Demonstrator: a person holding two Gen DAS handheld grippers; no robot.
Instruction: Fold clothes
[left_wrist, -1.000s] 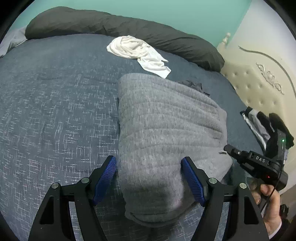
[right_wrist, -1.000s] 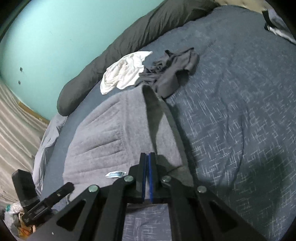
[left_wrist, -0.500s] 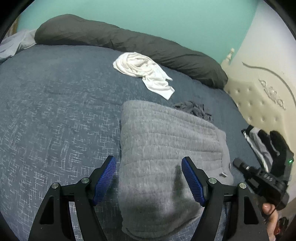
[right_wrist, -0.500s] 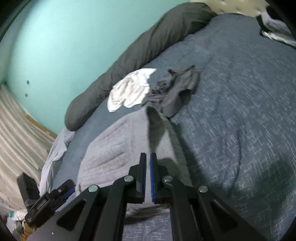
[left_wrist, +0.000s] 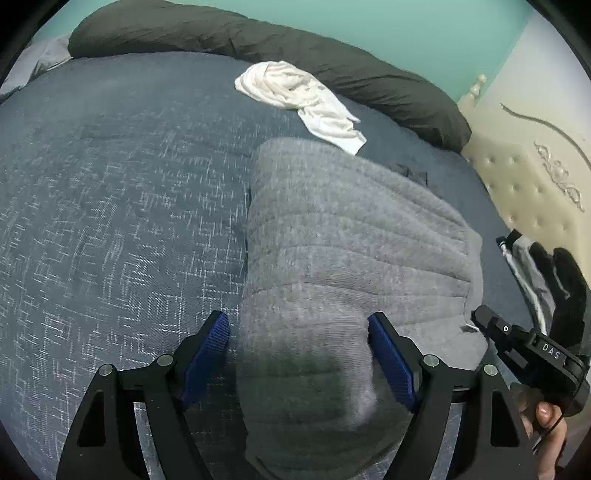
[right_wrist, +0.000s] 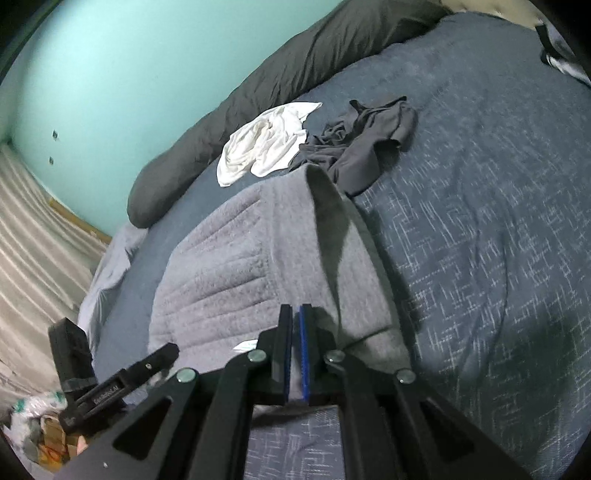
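Note:
A folded grey ribbed garment (left_wrist: 354, 251) lies on the dark blue bedspread (left_wrist: 110, 206). My left gripper (left_wrist: 299, 354) is open, its blue pads standing on either side of the garment's near end. My right gripper (right_wrist: 294, 350) is shut on the near edge of the same grey garment (right_wrist: 229, 273), whose right side rises in a raised fold. The right gripper also shows at the lower right of the left wrist view (left_wrist: 532, 350). A crumpled white garment (left_wrist: 299, 96) and a crumpled dark grey garment (right_wrist: 365, 140) lie further up the bed.
A long dark bolster pillow (left_wrist: 258, 40) runs along the teal wall. A cream tufted headboard (left_wrist: 535, 192) stands at the right, with black and striped clothing (left_wrist: 543, 273) beside it. A striped floor and clutter (right_wrist: 40, 424) lie beyond the bed's left edge.
The left wrist view has dropped lower and closer over the grey garment's near end. The right gripper stays shut on the garment edge, and the view has shifted slightly nearer to it.

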